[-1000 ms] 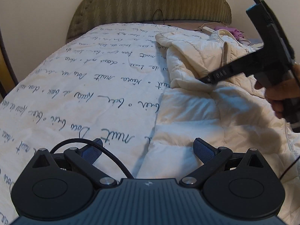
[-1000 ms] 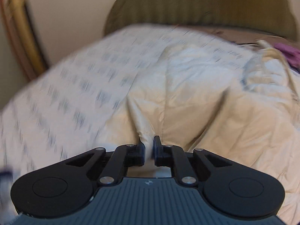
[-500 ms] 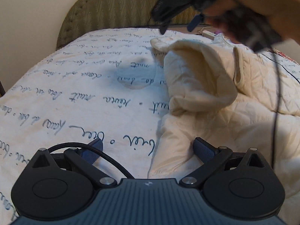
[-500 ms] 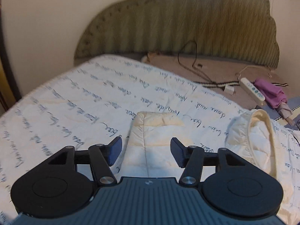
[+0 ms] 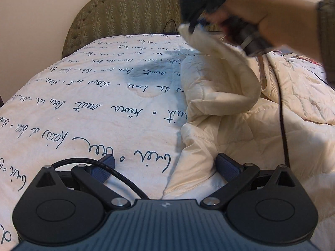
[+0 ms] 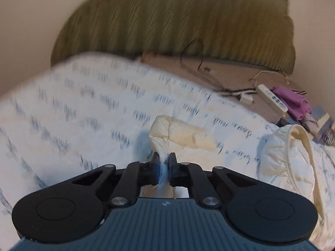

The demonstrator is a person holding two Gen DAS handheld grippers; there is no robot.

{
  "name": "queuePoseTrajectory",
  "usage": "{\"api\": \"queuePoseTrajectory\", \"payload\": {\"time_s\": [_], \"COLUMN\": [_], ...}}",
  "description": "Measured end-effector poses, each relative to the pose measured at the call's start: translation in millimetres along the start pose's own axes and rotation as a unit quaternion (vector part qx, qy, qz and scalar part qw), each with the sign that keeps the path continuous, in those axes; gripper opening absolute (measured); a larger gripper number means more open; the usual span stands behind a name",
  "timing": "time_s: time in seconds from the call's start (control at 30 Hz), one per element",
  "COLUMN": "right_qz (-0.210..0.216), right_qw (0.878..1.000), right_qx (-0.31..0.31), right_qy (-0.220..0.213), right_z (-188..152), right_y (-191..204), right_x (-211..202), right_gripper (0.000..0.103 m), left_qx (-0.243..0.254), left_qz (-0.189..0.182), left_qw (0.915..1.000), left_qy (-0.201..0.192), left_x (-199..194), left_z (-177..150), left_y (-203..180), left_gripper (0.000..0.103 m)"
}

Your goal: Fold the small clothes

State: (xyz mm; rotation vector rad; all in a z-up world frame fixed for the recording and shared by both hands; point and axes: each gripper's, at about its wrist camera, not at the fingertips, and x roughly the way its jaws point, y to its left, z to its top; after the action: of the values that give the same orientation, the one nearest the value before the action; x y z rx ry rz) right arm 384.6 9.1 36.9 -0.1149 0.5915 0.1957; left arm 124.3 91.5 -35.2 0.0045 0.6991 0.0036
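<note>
A cream quilted jacket (image 5: 240,129) lies on the right half of the bed. My left gripper (image 5: 165,162) is open and low over the bed, its right finger (image 5: 225,163) against the jacket's near edge, nothing pinched. In the left wrist view my right gripper (image 5: 192,26) holds the end of a sleeve (image 5: 219,62) raised off the cover, in a person's hand (image 5: 261,14). The right wrist view is blurred. There the right gripper (image 6: 164,161) is closing its jaws tight on the cream sleeve (image 6: 184,133), and the pads press the fabric. The hood (image 6: 280,152) lies to the right.
A white bedcover (image 5: 83,104) printed with blue script spreads to the left. An olive padded headboard (image 5: 125,16) backs the bed. By the headboard lie a white power strip (image 6: 272,100), cables and a purple cloth (image 6: 291,100). A black cable (image 5: 281,115) hangs from the right gripper.
The right gripper let go of one fold, moved toward the headboard, opened over the sleeve end, then shut on it and lifted it. The left gripper shifted slightly early on, then stayed still.
</note>
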Motion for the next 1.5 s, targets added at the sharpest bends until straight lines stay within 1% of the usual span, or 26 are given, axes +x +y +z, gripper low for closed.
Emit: {"api": "queuePoseTrajectory", "payload": {"time_s": [0.1,0.17,0.23,0.33,0.43,0.47,0.5,0.57,0.6,0.67,0.7,0.77,0.8,0.83,0.9,0.93,1.0,1.03,1.07,1.13,1.17,1.23,1.3,1.4,1.43,1.5], "right_qz": [0.035,0.048,0.058,0.036,-0.014,-0.024,-0.032,-0.037,-0.035,-0.032,-0.024,0.017,0.042,0.063,0.085,0.085,0.08,0.081,0.078,0.056,0.051,0.064,0.078,0.075,0.07,0.063], "right_qw": [0.995,0.987,0.976,0.966,0.961,0.96,0.958,0.943,0.932,0.913,0.906,0.898,0.895,0.889,0.885,0.886,0.881,0.878,0.879,0.898,0.904,0.907,0.911,0.929,0.935,0.944], "right_qx": [0.071,0.118,0.166,0.205,0.233,0.246,0.265,0.327,0.361,0.408,0.423,0.438,0.443,0.451,0.454,0.455,0.467,0.472,0.469,0.437,0.424,0.416,0.405,0.356,0.333,0.292], "right_qy": [-0.061,-0.096,-0.127,-0.155,-0.147,-0.129,-0.102,-0.044,-0.023,-0.01,-0.012,-0.023,-0.03,-0.044,-0.049,-0.034,-0.001,0.009,0.01,0.011,0.009,-0.002,-0.02,-0.07,-0.096,-0.142], "right_z": [7.0,4.1,-7.7,-45.0,-102.5,-120.6,-141.2,-184.7,-205.4,-231.0,-237.1,-236.9,-233.3,-230.2,-215.1,-205.6,-198.4,-197.6,-195.8,-189.4,-187.0,-181.9,-173.4,-156.8,-151.0,-146.4], "right_y": [-43.1,-80.2,-122.8,-178.8,-227.3,-241.1,-256.2,-285.6,-298.5,-312.6,-313.9,-314.5,-313.5,-310.6,-306.1,-300.3,-295.5,-292.2,-287.6,-278.7,-274.0,-269.9,-267.6,-266.2,-266.2,-266.9], "right_x": [-56.6,-100.0,-142.4,-199.0,-231.7,-234.2,-232.4,-223.3,-218.5,-214.8,-214.0,-209.2,-205.2,-202.4,-187.3,-179.8,-157.1,-149.2,-143.1,-136.5,-137.6,-143.3,-155.4,-190.4,-206.5,-232.7], "right_gripper": [0.008,0.008,0.008,0.008,0.008,0.01,0.02,0.023,0.023,0.023,0.025,0.043,0.063,0.073,0.075,0.076,0.075,0.071,0.065,0.026,0.022,0.015,0.015,0.014,0.014,0.014], "left_qx": [-0.002,-0.002,-0.002,-0.002,-0.001,-0.001,-0.002,-0.003,-0.003,-0.004,-0.004,-0.005,-0.006,-0.005,-0.005,-0.006,-0.006,-0.006,-0.006,-0.005,-0.004,-0.005,-0.004,-0.005,-0.004,-0.004], "left_qz": [-0.003,-0.003,-0.002,-0.002,-0.001,-0.001,-0.002,-0.002,-0.002,-0.002,-0.003,-0.004,-0.004,-0.004,-0.004,-0.005,-0.005,-0.005,-0.004,-0.003,-0.002,-0.003,-0.002,-0.003,-0.003,-0.003], "left_qw": [1.0,1.0,1.0,1.0,1.0,1.0,1.0,1.0,1.0,1.0,1.0,0.9999,0.9999,0.9999,0.9999,0.9999,0.9999,0.9999,0.9999,0.9999,0.9999,0.9999,0.9999,0.9999,0.9999,0.9999], "left_qy": [-0.001,-0.001,-0.002,-0.003,-0.005,-0.005,-0.006,-0.007,-0.007,-0.008,-0.009,-0.009,-0.01,-0.01,-0.01,-0.01,-0.01,-0.01,-0.01,-0.01,-0.01,-0.01,-0.01,-0.01,-0.01,-0.01], "left_x": [0.0,0.7,0.8,1.4,1.1,1.0,1.0,0.5,0.2,-0.2,-0.4,-0.6,-0.7,-0.8,-0.9,-0.9,-0.9,-1.2,-1.4,-1.5,-1.6,-1.5,-1.5,-1.5,-1.4,-1.4], "left_z": [-0.3,0.1,-0.1,-0.3,-1.3,-1.5,-1.6,-2.0,-2.1,-2.4,-2.6,-2.8,-2.8,-2.8,-2.9,-2.8,-2.8,-2.8,-2.8,-2.8,-2.7,-2.7,-2.7,-2.8,-2.9,-2.8], "left_y": [1.2,2.2,2.4,3.0,2.3,2.4,2.5,2.7,2.9,2.8,2.9,3.7,3.9,4.0,4.1,4.2,4.1,4.2,4.0,3.5,3.4,3.5,3.3,3.6,3.6,3.7], "left_gripper": [0.103,0.103,0.103,0.103,0.103,0.103,0.103,0.103,0.103,0.103,0.103,0.103,0.103,0.103,0.103,0.103,0.103,0.103,0.103,0.103,0.103,0.103,0.103,0.103,0.103,0.103]}}
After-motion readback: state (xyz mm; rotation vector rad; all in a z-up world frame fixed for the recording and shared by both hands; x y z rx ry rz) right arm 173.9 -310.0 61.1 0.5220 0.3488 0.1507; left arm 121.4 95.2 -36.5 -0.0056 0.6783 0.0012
